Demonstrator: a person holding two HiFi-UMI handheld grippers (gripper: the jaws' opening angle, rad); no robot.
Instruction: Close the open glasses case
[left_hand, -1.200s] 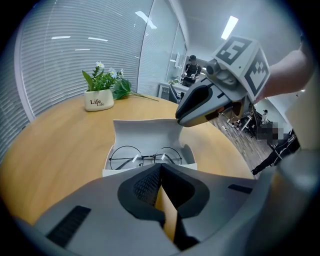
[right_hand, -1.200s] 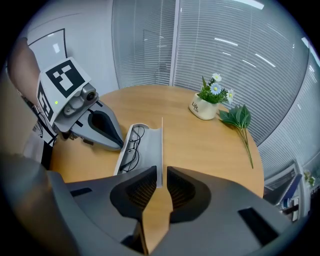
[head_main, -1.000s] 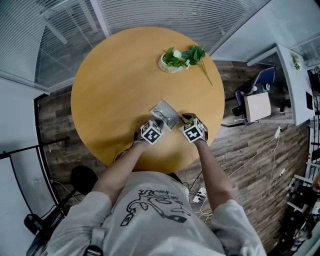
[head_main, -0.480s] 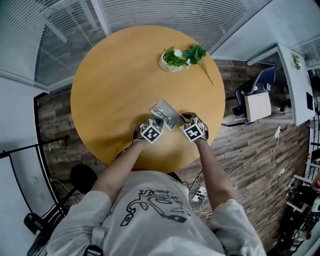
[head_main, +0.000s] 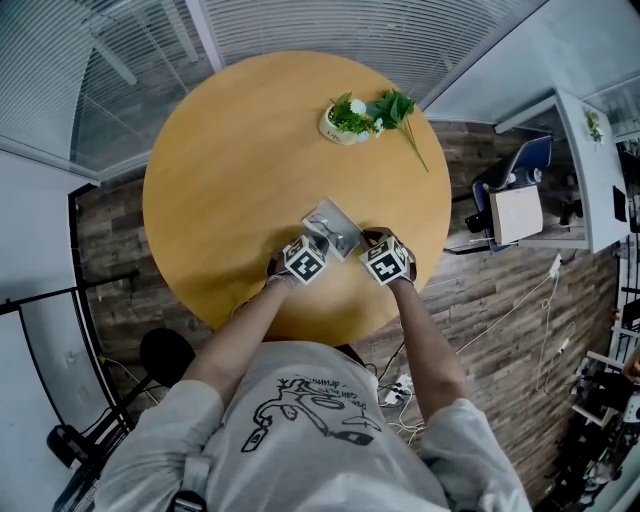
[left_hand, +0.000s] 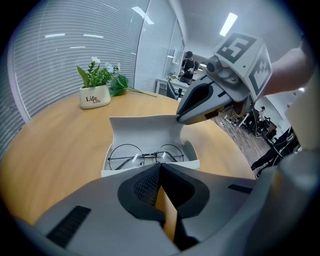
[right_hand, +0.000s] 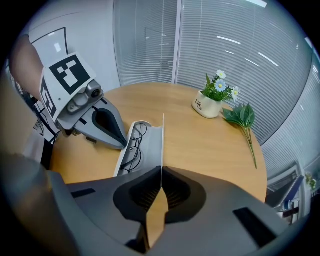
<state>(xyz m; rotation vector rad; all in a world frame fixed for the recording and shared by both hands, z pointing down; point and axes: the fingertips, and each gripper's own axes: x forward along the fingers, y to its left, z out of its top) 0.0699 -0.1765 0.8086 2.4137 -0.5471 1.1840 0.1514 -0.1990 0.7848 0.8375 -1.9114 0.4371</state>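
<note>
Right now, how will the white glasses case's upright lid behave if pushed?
The thin upright lid will probably swing on its hinge rather than flex. The white glasses case looks light, so it may skid on the smooth wooden table unless the left gripper pins it.

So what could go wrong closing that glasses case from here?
1. The right gripper seems to pinch only a corner of the lid; its fingers might slip off.
2. The left gripper, fingers shut, sits in front of the glasses case without holding it, so the case might slide or tip.
3. The glasses could get caught if they sit high.
</note>
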